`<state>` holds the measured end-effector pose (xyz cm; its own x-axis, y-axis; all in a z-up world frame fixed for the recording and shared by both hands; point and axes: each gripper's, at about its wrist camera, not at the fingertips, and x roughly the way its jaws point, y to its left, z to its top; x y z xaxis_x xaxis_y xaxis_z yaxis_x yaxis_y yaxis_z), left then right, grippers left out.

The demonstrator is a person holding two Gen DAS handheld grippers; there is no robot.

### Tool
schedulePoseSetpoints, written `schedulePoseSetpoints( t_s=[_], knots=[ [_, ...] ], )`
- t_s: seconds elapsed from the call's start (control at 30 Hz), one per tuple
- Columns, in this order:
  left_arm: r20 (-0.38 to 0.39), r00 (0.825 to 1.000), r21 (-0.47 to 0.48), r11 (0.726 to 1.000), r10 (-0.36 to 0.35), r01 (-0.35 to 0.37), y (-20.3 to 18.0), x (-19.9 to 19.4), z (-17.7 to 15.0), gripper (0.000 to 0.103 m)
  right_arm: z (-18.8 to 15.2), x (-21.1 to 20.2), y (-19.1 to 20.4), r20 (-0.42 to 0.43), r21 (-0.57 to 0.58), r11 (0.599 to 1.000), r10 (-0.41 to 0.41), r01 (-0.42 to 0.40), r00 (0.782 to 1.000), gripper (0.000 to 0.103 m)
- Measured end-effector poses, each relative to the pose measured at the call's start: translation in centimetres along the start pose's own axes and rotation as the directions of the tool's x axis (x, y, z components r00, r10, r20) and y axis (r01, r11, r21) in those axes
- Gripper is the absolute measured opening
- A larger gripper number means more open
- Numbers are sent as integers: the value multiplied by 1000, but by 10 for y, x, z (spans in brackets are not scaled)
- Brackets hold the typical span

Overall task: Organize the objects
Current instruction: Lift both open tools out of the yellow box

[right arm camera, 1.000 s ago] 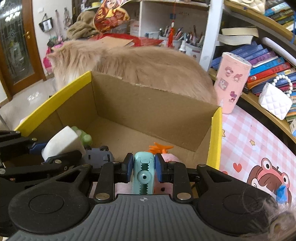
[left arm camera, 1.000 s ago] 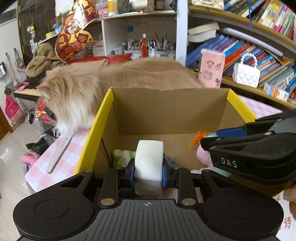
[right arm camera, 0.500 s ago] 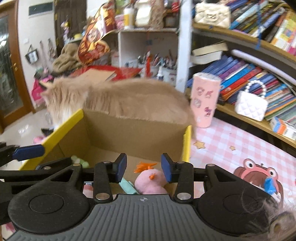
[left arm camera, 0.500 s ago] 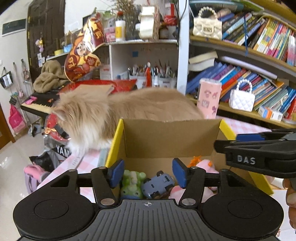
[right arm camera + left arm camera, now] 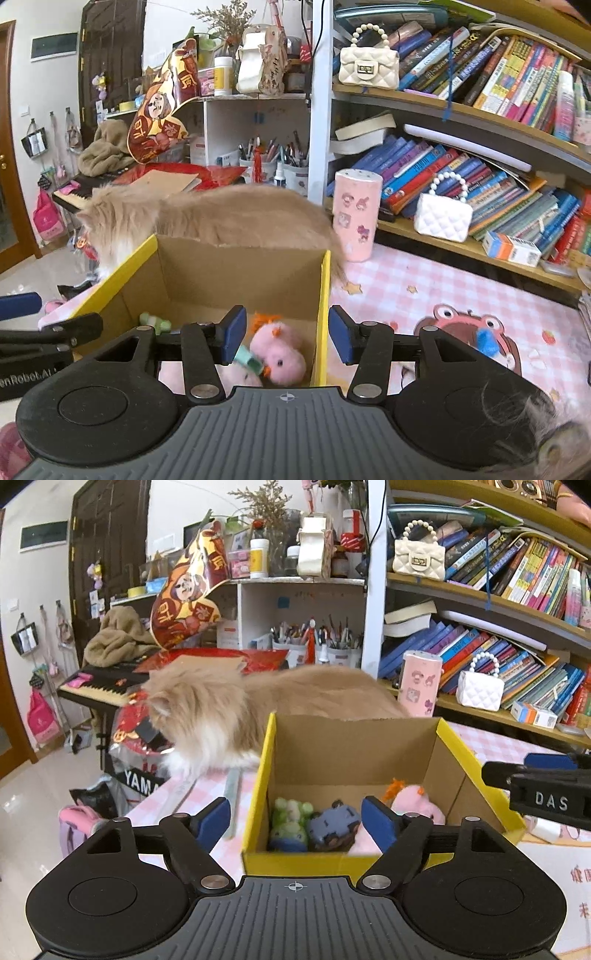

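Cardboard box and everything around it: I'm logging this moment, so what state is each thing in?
Cardboard box: open-topped, upright.
Left gripper: jaws opening, nothing between them.
Right gripper: jaws opening, nothing between them.
Pink plush chick: lying in the box.
Teal clip: in the box, beside the chick.
Blue toy car: in the box.
Green plush: in the box, beside the car.
Cat: standing behind the box.
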<state>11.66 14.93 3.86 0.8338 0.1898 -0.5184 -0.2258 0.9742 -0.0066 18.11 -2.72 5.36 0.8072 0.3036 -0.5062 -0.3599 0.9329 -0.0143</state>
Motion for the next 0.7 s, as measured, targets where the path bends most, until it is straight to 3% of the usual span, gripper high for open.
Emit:
schedulePoseSetpoints(
  t_s=[0.7],
  knots=[
    [-93, 996, 49, 999, -14, 19, 20, -63, -68, 90, -85, -69, 47, -116, 11, 998, -57, 59, 992, 61]
  ],
)
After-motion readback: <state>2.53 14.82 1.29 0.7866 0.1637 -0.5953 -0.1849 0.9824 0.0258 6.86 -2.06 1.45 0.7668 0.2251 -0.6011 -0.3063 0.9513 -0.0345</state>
